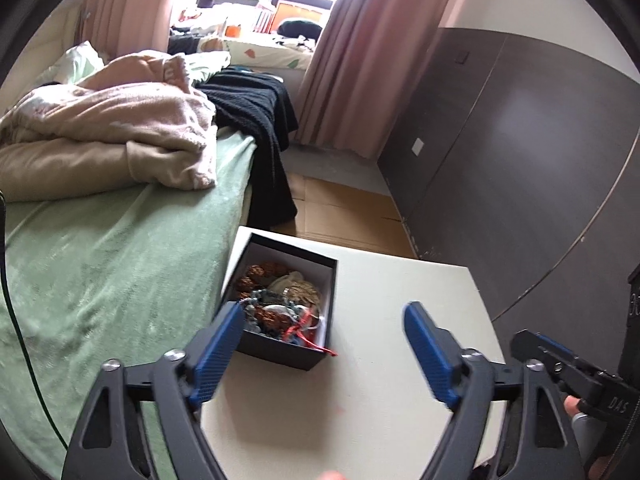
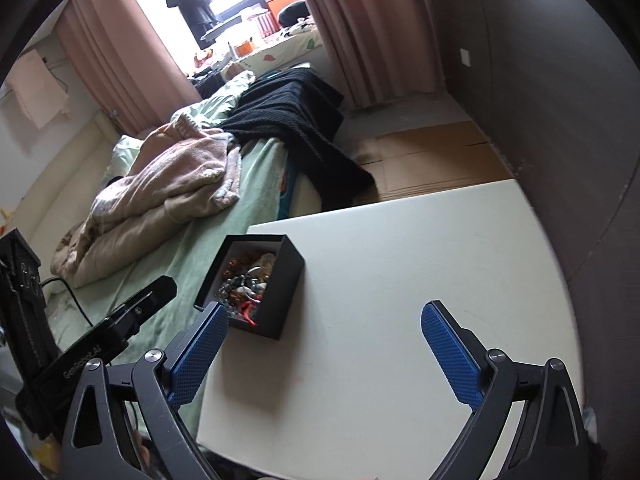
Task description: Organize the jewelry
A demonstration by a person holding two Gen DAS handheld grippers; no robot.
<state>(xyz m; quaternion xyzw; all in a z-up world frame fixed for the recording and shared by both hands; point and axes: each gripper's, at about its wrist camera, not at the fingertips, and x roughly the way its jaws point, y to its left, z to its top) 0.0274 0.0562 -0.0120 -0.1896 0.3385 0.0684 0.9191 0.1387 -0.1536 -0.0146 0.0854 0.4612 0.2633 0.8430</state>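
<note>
Furthest left of both grippers lies a bed under a green blanket (image 1: 100,264), with a rumpled pink and beige quilt (image 1: 120,128) heaped on it and a black knitted throw (image 1: 256,120) draped over its far corner.

The left gripper (image 1: 324,322) hangs over the near part of a white table (image 1: 380,380), its blue-padded jaws spread wide with nothing between them. Its left fingertip (image 1: 230,320) overlaps the near left corner of an open black box (image 1: 280,350) in the left wrist view; whether it touches the box cannot be told. The box sits at the table's left edge, just beside the bed, ahead of and left of the gap between the jaws. Inside it is a tangle of jewelry (image 1: 276,300): brown beaded pieces, grey and silver beads, a pale pouch-like item, and a red cord trailing over the near wall.

The right gripper (image 2: 326,314) is also released, jaws wide apart over bare tabletop. The box (image 2: 276,292) lies just ahead of its left finger (image 2: 200,348).

Beyond the table are flattened cardboard (image 2: 432,152) on the floor, pink curtains (image 1: 360,60), and to the right a dark grey panelled wall (image 1: 520,140).
</note>
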